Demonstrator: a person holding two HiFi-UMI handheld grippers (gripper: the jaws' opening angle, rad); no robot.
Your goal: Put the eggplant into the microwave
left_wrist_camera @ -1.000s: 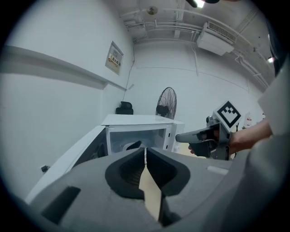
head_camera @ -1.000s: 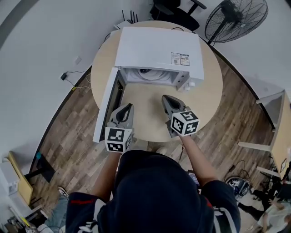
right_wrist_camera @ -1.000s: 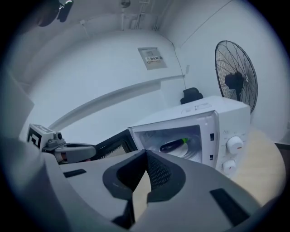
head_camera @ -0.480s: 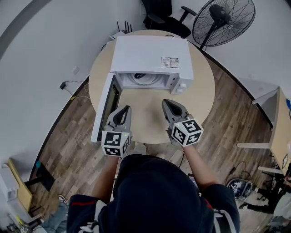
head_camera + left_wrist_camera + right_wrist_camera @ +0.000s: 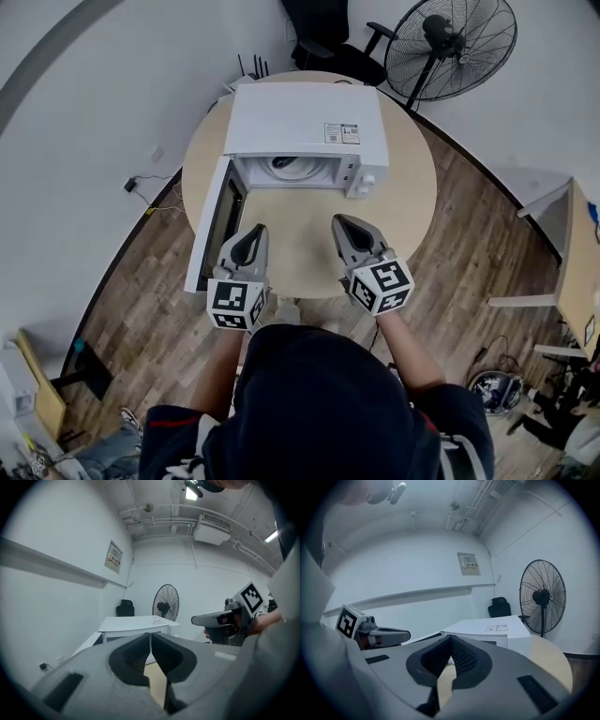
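Left tongs closed tip to tip, holding nothing, right tongs likewise closed and empty, both above the surface, facing the microwave, door open

A round worktop of light wood colour is seen from above, set on a floor of dark wood planks. One white microwave is stood directly on its far half, with small printed labels on the top panel. Its door is swung wide open to the left in the head view, out to about the worktop's rim. A pale turntable is seen inside the cavity.
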